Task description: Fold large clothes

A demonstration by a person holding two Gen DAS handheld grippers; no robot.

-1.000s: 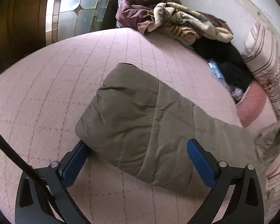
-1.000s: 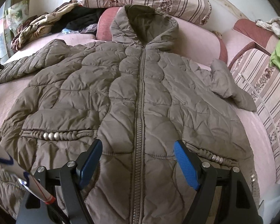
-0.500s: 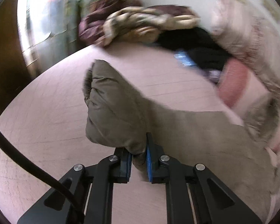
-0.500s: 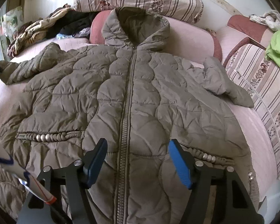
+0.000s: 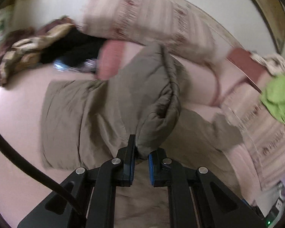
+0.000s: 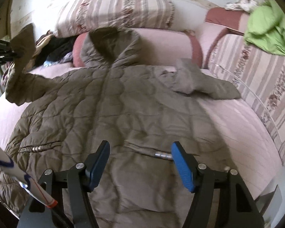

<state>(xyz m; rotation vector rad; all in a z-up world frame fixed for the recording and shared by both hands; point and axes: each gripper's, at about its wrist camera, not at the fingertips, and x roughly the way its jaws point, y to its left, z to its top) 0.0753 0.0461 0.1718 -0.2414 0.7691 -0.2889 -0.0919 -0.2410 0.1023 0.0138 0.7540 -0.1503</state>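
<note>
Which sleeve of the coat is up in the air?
The sleeve pinched by the left gripper. The other sleeve lies flat on the coat.

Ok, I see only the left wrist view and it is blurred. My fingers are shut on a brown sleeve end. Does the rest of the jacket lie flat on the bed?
Observer: Mostly. In the right wrist view the jacket lies front up, zipper closed, hood toward the striped pillow. Only the held sleeve is lifted.
Operator: And the other sleeve?
Observer: The other sleeve lies on the bed, stretched toward the picture's right, not folded in.
Operator: Is the right gripper busy?
Observer: No. The right gripper hovers open above the jacket's lower front, nothing between its fingers.
</note>
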